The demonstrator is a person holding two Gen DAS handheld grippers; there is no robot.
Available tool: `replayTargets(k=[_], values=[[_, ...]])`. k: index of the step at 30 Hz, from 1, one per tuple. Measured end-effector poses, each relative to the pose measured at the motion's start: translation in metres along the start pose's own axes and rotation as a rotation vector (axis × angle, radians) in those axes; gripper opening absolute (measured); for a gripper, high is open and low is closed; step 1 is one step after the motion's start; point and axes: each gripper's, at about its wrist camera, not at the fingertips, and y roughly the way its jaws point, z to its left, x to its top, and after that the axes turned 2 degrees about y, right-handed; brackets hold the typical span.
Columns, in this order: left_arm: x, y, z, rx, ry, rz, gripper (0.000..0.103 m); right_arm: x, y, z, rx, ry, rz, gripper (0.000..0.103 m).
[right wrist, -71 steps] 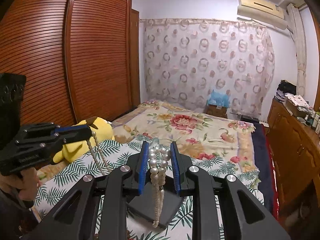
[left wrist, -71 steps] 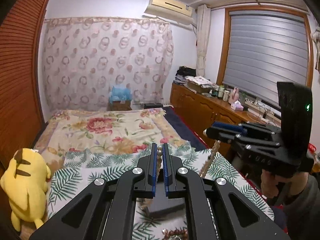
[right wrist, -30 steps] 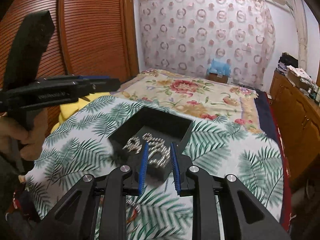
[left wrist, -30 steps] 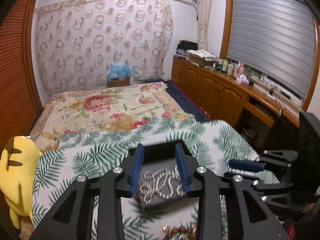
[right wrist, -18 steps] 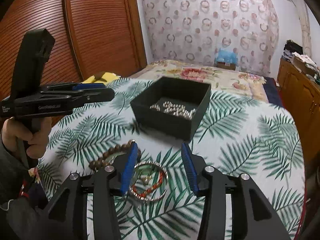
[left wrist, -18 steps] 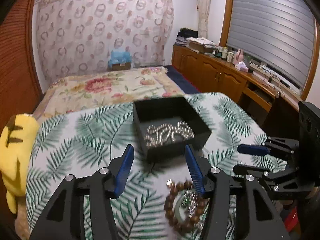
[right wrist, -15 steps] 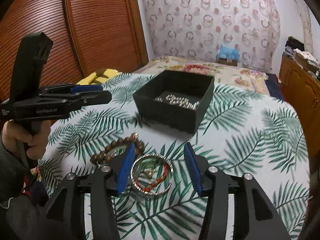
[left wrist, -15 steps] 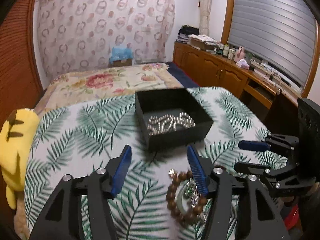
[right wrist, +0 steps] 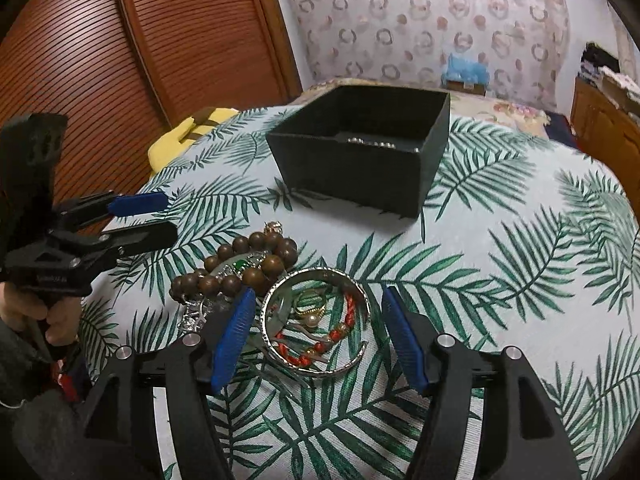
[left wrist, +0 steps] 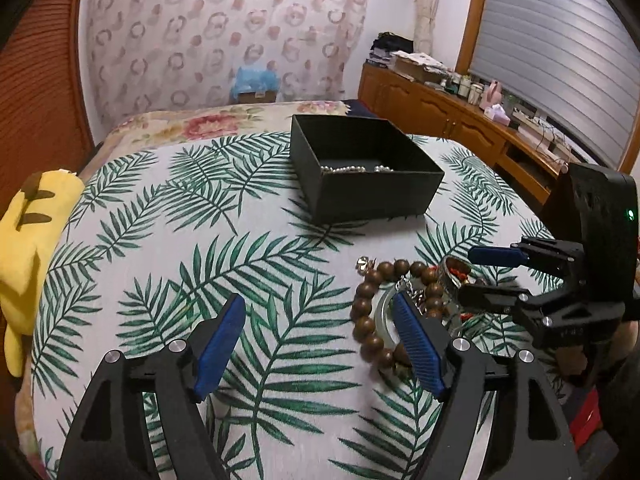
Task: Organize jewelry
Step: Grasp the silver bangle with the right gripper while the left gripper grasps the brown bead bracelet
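My right tool (right wrist: 316,330), wide open and empty, straddles the silver metal bangle (right wrist: 316,322); my left tool (left wrist: 320,344), equally open, sits farther left.

You're working in a home bedroom: a bed under a floral quilt (left wrist: 208,124), a slatted brown wooden wardrobe (right wrist: 160,40), a ring-patterned pink curtain (left wrist: 224,36), a cluttered low wooden cabinet (left wrist: 432,116) beneath a grey window blind (left wrist: 552,52), and a yellow plush toy (left wrist: 28,248).
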Motion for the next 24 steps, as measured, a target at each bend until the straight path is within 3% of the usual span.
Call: replayTargets(k=[4,6,8,18,24], values=[[-0.003,0.001,-0.003,-0.008,-0.004,0.007,0.073,0.0,0.006,-0.002,0.012,0.012,0.024,0.068],[-0.003,0.002,-0.004,-0.011,-0.002,0.008,0.073,0.0,0.008,-0.001,0.015,0.004,0.028,0.06],[-0.004,0.003,-0.005,-0.014,-0.001,0.009,0.073,0.001,0.007,0.0,0.015,-0.001,0.027,0.06],[-0.007,0.008,-0.008,-0.032,0.0,0.026,0.073,0.012,-0.017,-0.016,-0.018,0.042,-0.071,0.06],[-0.003,0.012,-0.007,-0.052,0.008,0.037,0.072,0.011,-0.025,-0.023,-0.07,0.035,-0.079,0.06]])
